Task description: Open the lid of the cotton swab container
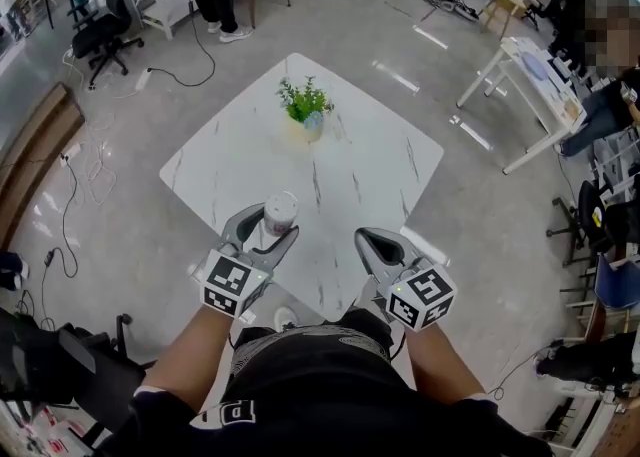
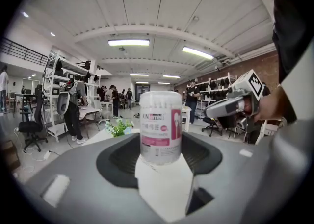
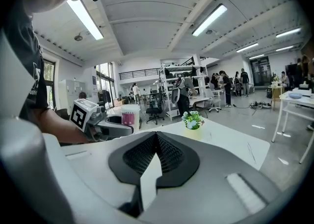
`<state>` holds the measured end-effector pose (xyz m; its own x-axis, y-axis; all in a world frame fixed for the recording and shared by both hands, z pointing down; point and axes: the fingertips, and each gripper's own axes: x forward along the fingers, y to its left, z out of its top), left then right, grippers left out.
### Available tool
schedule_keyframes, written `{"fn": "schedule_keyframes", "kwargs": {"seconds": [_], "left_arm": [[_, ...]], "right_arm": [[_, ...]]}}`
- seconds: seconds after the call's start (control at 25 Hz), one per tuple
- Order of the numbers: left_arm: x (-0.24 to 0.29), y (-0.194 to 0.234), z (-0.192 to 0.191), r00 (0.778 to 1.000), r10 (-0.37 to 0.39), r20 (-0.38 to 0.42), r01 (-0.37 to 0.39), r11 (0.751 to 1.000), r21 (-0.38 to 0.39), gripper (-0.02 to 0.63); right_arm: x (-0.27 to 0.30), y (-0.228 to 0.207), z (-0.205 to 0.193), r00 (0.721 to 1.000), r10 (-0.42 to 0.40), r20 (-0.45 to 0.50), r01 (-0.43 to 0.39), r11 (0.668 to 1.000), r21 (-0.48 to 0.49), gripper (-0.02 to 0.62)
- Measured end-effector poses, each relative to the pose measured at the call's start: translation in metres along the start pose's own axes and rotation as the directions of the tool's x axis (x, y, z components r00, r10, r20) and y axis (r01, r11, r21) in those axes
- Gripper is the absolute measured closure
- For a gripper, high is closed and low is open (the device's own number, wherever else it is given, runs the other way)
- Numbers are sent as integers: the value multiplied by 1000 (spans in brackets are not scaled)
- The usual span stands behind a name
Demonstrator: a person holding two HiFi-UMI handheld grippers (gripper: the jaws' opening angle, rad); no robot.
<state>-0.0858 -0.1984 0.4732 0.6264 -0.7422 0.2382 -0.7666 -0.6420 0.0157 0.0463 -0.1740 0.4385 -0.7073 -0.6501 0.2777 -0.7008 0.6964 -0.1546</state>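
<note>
**Head view.** We see a polished grey floor (image 1: 130,245) surrounding a white, marble-veined counter (image 1: 370,160). A black office chair (image 1: 100,30) stands at 10 o'clock, loose cables (image 1: 85,160) trail across the floor at 9 o'clock, and a white table (image 1: 530,70) stands at 2 o'clock.

**Gripper views.** We note a white arched ceiling (image 2: 147,2) carrying fluorescent strip lights (image 2: 128,42). A white shelving rack (image 2: 56,86) is at 9 o'clock, with a railed upper gallery (image 2: 19,51) above it. A reddish-brown wall (image 2: 245,63) is at 3 o'clock, and bright windows (image 3: 104,77) are set in the far wall.

container (image 1: 281,211) in left gripper (image 1: 268,232), plant (image 1: 305,105) beyond (tabletop (image 1: 365,165))
</note>
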Motion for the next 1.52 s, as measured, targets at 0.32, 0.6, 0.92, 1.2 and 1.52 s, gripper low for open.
{"fn": "schedule_keyframes", "kwargs": {"seconds": [0.32,0.6,0.92,1.2,1.52], "left_arm": [[-22,5,12,997,24,71,-23,1000,-14,296],[-39,10,23,990,47,132,-46,999,-9,296],[-37,7,27,989,44,142,-45,999,5,296],[-38,6,22,990,43,131,-44,999,8,296],[-38,1,17,991,38,127,-38,999,-1,296]], "right_arm": [[8,20,18,999,31,16,-30,999,-41,601],[10,28,29,999,37,20,-36,997,-71,601],[9,26,36,999,48,15,-46,993,-109,601],[12,33,41,996,86,19,-82,984,-161,551],[10,37,43,989,144,12,-140,977,-159,465]]}}
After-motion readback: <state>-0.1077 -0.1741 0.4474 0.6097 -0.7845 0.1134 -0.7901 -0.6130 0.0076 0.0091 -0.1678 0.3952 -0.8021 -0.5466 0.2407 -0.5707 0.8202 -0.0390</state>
